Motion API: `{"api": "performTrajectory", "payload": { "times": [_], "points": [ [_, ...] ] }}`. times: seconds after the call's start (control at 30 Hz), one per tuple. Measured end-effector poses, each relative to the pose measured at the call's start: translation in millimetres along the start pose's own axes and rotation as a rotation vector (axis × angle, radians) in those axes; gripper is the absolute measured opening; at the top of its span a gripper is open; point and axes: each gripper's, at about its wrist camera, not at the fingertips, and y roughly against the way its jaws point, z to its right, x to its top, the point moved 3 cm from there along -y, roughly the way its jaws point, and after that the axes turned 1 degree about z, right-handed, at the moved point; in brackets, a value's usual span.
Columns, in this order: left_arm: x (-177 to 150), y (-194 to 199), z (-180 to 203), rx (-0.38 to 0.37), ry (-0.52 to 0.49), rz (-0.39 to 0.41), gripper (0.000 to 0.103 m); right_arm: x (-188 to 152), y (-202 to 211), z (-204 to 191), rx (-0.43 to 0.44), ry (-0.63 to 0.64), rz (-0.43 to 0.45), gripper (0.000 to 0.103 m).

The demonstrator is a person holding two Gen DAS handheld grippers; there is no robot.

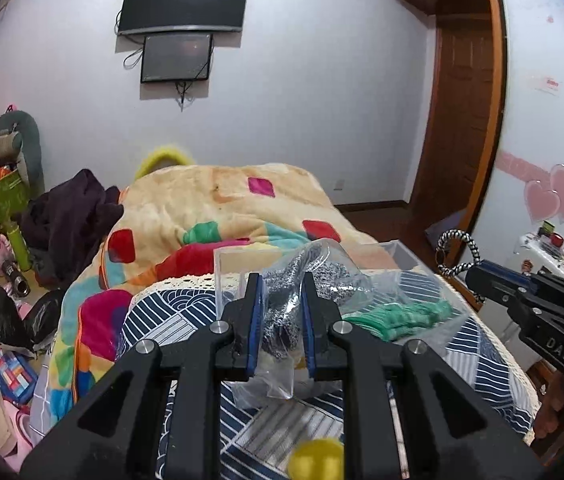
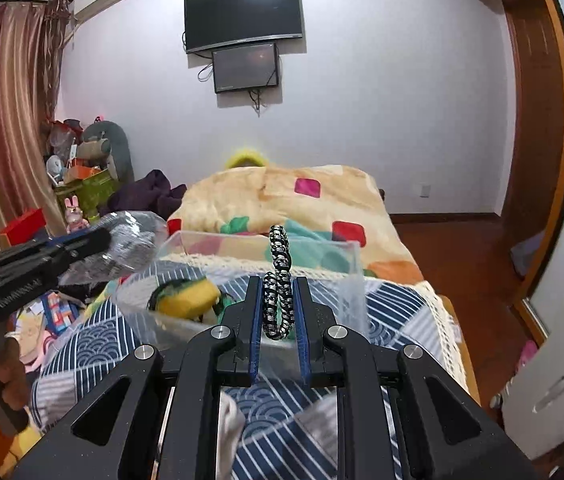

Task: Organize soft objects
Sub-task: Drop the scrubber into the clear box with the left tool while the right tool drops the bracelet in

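1. Left claw (image 1: 280,312) clamps a clear plastic bag (image 1: 313,276) holding a speckled black-and-white knit item; bag held above the bed's patterned blue-and-white cover (image 1: 477,344).
2. Right claw (image 2: 278,312) pinches a black-and-white braided cord loop (image 2: 279,280); loop stands upright between the blue pads, its top rising above the fingertips.
3. Clear plastic box (image 2: 345,276) sits on the cover just ahead of the right claw; yellow-and-green soft item (image 2: 190,300) lies inside it.
4. From the left wrist view, green fabric (image 1: 397,316) lies to the right of the bag; whether inside the box, cannot tell.
5. Colourful patchwork blanket (image 1: 210,200) is heaped on the bed beyond the box.
6. Two dark screens (image 2: 244,12) hang on the far wall.
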Motion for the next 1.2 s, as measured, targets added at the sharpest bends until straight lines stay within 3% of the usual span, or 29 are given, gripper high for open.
{"api": "performTrajectory", "payload": {
  "times": [0.4,0.57,0.73,0.83,1.03,1.2],
  "points": [
    [-15.3,-56.6,-6.1,0.064,-0.004,-0.089,0.017,-12.0,-63.3,-8.0,-0.018,0.021,-0.143,0.014],
    [-24.5,-68.5,-6.8,0.041,0.010,-0.133,0.018,-22.5,-67.0,-2.8,-0.016,0.010,-0.193,0.014],
    [-26.8,-63.0,0.4,0.032,-0.020,-0.134,0.019,-24.1,-61.1,-1.1,-0.008,0.006,-0.211,0.022],
    [-25.9,-58.7,1.7,0.022,-0.027,-0.136,0.023,-21.7,-58.1,3.0,-0.008,0.003,-0.208,0.033],
    [-21.4,-41.6,2.2,-0.013,-0.018,-0.125,0.032,-13.2,-45.4,4.8,-0.015,0.012,-0.172,0.044],
    [-17.3,-14.8,6.8,-0.028,-0.036,-0.075,0.051,-5.4,-24.8,2.7,-0.011,0.023,-0.122,0.048]
  ]
}}
